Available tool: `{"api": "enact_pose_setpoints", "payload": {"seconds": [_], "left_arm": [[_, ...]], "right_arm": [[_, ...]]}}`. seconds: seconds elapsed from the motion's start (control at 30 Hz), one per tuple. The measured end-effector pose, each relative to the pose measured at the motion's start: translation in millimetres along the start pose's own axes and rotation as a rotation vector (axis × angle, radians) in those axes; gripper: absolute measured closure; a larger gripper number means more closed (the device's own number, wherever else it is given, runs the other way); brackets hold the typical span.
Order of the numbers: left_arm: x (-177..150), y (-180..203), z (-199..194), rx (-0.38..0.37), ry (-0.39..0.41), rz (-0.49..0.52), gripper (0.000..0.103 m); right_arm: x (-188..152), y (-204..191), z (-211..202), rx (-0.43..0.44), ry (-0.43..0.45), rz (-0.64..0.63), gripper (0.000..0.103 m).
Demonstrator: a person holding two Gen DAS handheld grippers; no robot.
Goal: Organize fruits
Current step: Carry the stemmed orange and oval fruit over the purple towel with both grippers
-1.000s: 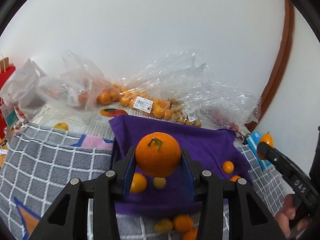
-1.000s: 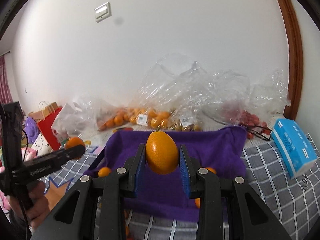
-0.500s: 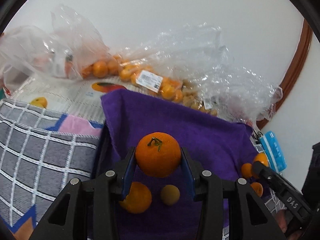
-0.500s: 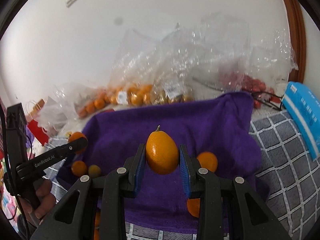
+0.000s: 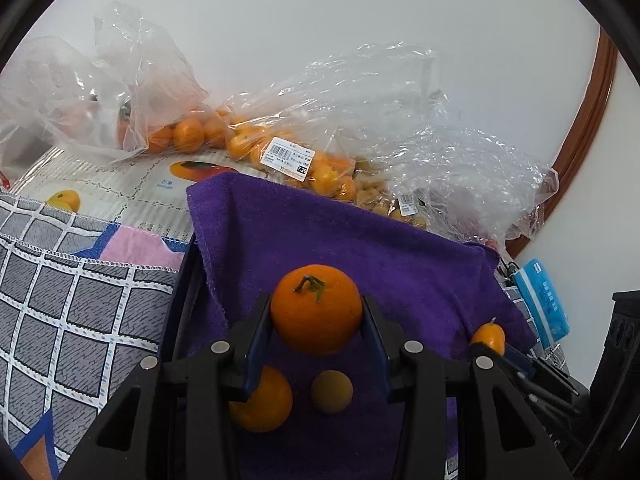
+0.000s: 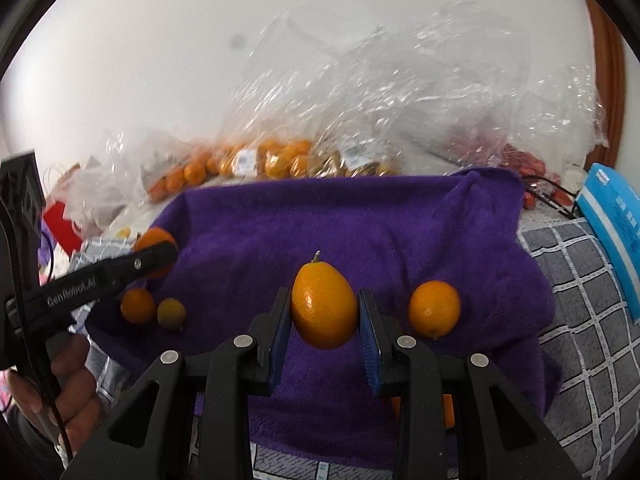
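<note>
Left gripper (image 5: 316,320) fingers grip a tangerine (image 5: 316,308), right gripper (image 6: 324,320) fingers grip a kumquat (image 6: 323,306); few fruits on purple towel (image 6: 360,232), bags (image 5: 320,152) mostly full

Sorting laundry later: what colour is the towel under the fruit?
Purple towel, clearest in the right wrist view.

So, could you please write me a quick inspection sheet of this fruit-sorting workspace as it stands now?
Surface: purple towel spread over a grey checked cloth.
Job's things: round mandarin in the left gripper; oval kumquat in the right gripper; three loose fruits on the towel, two by its left edge and one at the right.
Clutter: clear bags of oranges; blue tissue pack.
Grippers: both shut on fruit, above the towel.
Cables: thin black cord behind the towel's right corner.
Surroundings: white wall, brown wooden trim.
</note>
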State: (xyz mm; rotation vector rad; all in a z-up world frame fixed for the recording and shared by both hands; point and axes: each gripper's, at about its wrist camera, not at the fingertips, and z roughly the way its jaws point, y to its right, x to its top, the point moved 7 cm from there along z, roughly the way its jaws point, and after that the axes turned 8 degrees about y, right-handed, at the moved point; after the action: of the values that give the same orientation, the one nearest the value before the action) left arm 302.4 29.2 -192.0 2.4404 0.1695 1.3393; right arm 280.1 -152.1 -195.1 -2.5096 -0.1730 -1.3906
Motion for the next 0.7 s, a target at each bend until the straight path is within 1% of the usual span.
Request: {"api": "enact_pose_setpoints", "payload": {"seconds": [0.13,0.33,0.47,0.67,0.7], "left_arm": [[-1.0,0.4,2.2,-0.003,-0.011,0.0,0.062],[-2.7,1.3,5.5,0.004,-0.018,0.015,0.062],[-2.4,0.5,4.7,0.0,-0.016,0.01,0.062],[-3.1,1.8,4.2,0.002,-0.016,0.016,0.062],[-3.1,1.7,4.0,0.002,-0.015,0.014,0.062]], "right_arm": [[-2.2,-1.9,3.0,0.004,-0.012,-0.01,0.07],[-3.9,2.9,3.9,0.003,-0.023,0.026,0.07],[-0.7,3.1,-0.8,-0.005,0.004,0.019,0.069],[3.0,7.0,-4.4,-0.017,0.021,0.028,0.064],[3.8,7.5,-5.0,-0.023,0.024,0.028,0.062]]}}
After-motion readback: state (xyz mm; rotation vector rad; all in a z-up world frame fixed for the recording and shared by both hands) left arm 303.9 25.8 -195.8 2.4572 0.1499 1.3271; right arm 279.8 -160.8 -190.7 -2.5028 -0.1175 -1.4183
